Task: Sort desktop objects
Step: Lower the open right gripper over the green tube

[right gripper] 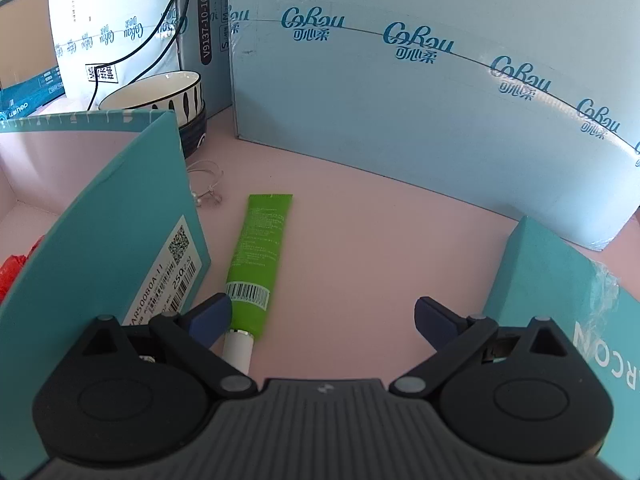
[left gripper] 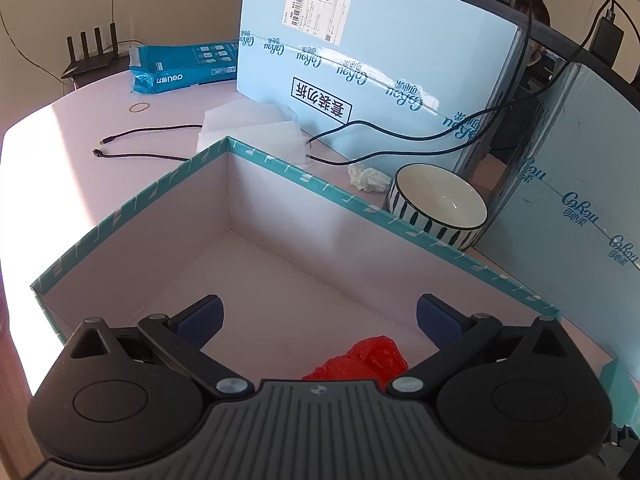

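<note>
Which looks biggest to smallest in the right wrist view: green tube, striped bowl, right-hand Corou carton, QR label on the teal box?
1. Corou carton
2. green tube and striped bowl: similar, and the bowl is farther and partly hidden, so unranked
3. QR label

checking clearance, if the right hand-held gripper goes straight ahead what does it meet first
Probably bare table, then the big light blue carton. The right hand-held gripper is open; the green tube lies left of its line.

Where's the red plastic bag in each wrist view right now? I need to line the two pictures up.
Left wrist: red plastic bag bottom centre, inside the teal box.
Right wrist: a sliver at the far left edge, behind the box wall.
Shared landmark: the striped bowl.
</note>
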`<move>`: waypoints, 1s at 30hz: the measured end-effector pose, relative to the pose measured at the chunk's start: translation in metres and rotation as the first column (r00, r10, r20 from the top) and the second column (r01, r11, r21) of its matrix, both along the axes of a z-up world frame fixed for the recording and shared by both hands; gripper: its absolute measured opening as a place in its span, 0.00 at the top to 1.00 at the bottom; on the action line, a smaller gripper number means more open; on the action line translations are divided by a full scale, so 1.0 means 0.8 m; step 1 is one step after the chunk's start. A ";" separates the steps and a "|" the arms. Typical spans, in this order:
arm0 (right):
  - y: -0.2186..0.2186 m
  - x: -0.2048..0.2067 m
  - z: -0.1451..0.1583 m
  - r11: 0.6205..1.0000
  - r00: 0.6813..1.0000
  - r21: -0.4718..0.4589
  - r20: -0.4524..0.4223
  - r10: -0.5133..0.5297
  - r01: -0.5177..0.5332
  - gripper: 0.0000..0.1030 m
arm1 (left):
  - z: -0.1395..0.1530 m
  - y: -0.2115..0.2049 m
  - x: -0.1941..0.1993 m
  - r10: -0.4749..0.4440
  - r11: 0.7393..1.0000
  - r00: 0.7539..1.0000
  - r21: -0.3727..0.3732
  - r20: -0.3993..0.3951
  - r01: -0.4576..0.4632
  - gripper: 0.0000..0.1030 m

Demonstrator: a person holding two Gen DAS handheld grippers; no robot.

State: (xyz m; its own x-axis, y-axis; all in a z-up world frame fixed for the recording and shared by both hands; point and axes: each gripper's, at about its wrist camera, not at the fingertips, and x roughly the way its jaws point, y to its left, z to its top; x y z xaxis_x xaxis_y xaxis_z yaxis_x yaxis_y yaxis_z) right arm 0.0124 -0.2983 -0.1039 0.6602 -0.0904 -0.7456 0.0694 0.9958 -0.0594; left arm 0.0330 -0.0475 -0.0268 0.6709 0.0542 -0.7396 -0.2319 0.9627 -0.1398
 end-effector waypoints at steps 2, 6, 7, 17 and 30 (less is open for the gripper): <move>-0.001 0.001 -0.003 1.000 1.000 -0.001 0.007 0.020 -0.020 0.03 | -0.001 0.000 0.001 0.007 1.000 1.000 0.005 -0.002 -0.007 0.00; -0.001 0.004 -0.006 0.999 0.998 -0.005 0.031 0.053 -0.053 0.03 | -0.002 -0.001 0.002 0.013 1.000 1.000 0.016 -0.012 -0.013 0.00; -0.002 0.003 -0.007 0.998 0.997 -0.005 0.039 0.062 -0.062 0.03 | -0.001 -0.002 0.002 0.013 1.000 1.000 0.018 -0.013 -0.013 0.00; -0.010 0.013 -0.009 0.996 0.997 0.037 0.028 0.077 -0.078 0.03 | 0.007 0.002 -0.007 0.017 0.999 1.000 0.048 -0.015 -0.017 0.00; -0.029 0.037 -0.019 0.986 0.991 0.102 0.039 0.128 -0.132 0.03 | 0.006 0.011 -0.035 0.058 0.996 0.998 0.065 -0.026 -0.056 0.00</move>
State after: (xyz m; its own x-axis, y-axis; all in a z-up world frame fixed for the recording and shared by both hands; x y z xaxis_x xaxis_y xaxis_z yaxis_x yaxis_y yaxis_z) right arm 0.0423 -0.3211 -0.1192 0.6848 0.0747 -0.7249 -0.0610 0.9971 0.0451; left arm 0.0050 -0.0388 -0.0219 0.6448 0.1397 -0.7515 -0.2894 0.9546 -0.0708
